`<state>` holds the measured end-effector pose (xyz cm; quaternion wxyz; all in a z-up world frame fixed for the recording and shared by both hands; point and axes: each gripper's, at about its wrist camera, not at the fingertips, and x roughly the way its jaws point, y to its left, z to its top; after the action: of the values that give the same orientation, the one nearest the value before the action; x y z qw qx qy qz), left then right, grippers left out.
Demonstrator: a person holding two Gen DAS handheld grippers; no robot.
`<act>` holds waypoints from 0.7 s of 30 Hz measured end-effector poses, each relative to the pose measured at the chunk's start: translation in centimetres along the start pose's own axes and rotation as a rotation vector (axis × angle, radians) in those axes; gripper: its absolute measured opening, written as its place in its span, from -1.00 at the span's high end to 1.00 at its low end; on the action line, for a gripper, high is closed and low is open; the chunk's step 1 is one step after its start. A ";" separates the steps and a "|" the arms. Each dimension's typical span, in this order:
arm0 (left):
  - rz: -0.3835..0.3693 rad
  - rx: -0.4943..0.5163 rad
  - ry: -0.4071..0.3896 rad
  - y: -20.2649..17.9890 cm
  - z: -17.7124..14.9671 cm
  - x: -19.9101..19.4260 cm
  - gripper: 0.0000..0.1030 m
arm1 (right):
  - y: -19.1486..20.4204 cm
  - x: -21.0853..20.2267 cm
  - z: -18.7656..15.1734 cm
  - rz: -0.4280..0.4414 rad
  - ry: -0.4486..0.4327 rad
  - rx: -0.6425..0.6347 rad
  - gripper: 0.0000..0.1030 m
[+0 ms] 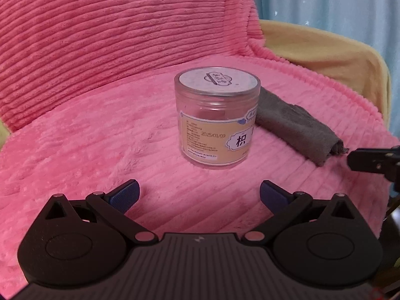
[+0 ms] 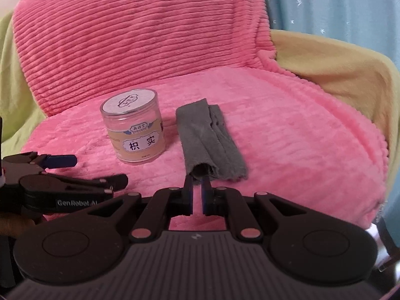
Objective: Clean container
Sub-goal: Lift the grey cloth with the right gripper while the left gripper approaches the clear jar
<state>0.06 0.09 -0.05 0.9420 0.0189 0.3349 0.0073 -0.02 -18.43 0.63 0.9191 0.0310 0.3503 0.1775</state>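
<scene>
both wrist views low, near, facing blanket [image 1: 75, 137]; share jar [image 1: 217, 117], cloth [image 2: 210, 140].

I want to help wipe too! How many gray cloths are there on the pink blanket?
1. The gray cloth lies folded on the pink blanket, just right of the clear jar. The right hand-held gripper is at its near end. No other cloth shows.
</scene>
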 end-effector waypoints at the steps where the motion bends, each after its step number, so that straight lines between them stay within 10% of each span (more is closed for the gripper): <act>1: -0.002 -0.004 0.000 0.1 0.0 0.1 -1.00 | -0.1 0.3 0.4 0.004 0.020 0.016 0.88; 21: -0.038 -0.104 -0.009 2.8 0.1 1.8 -1.00 | 2.9 -0.8 0.0 -0.069 -0.127 -0.287 0.88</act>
<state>1.48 2.91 -0.96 0.9431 -0.0363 0.3303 0.0065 -1.52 -16.00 1.64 0.9400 -0.1014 0.2634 0.1915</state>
